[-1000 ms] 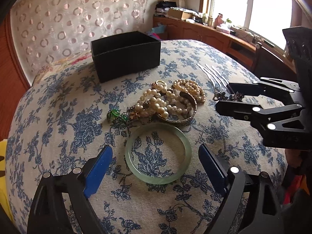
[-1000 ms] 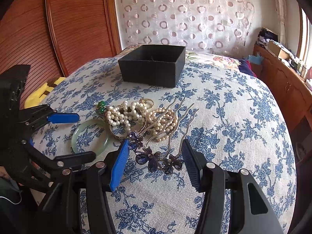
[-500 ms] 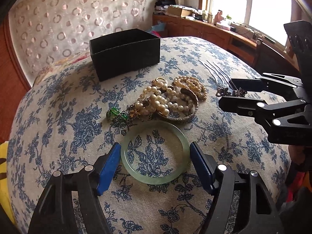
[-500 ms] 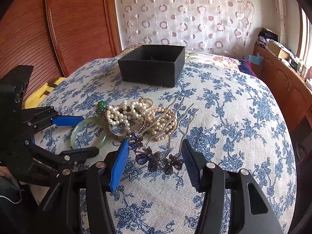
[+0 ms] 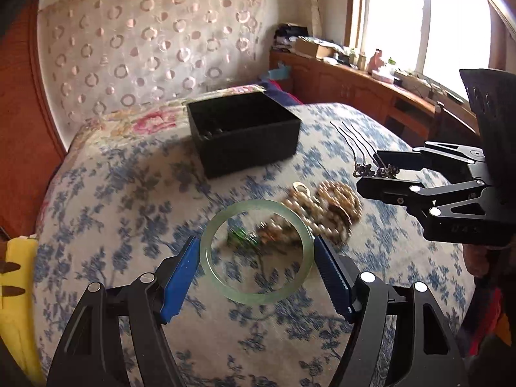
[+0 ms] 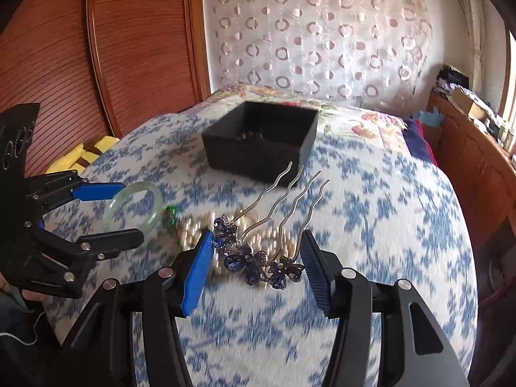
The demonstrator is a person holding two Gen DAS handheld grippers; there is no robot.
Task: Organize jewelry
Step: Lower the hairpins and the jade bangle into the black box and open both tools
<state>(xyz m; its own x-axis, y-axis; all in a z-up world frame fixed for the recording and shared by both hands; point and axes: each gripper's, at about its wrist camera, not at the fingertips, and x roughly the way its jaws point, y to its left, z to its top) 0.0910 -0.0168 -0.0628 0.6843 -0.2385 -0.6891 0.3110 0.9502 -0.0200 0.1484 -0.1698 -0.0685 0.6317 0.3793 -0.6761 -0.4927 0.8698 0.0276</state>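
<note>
My left gripper is shut on a pale green jade bangle and holds it lifted above the bed; the bangle also shows in the right wrist view. My right gripper is shut on a blue-flowered hair comb with wavy metal prongs, also lifted; the comb shows in the left wrist view. A pile of pearl strands with a green bead piece lies on the blue floral bedspread. A black open box stands behind the pile; the right wrist view shows small items inside it.
A wooden headboard and a patterned curtain stand behind the bed. A wooden cabinet with clutter runs under the window on the right. A yellow cloth lies off the bed's left edge.
Both grippers closed on their items and rose: the left one lifted the bangle off the bedspread, the right one lifted the hair comb off the pearls. Both moved toward the black box.
</note>
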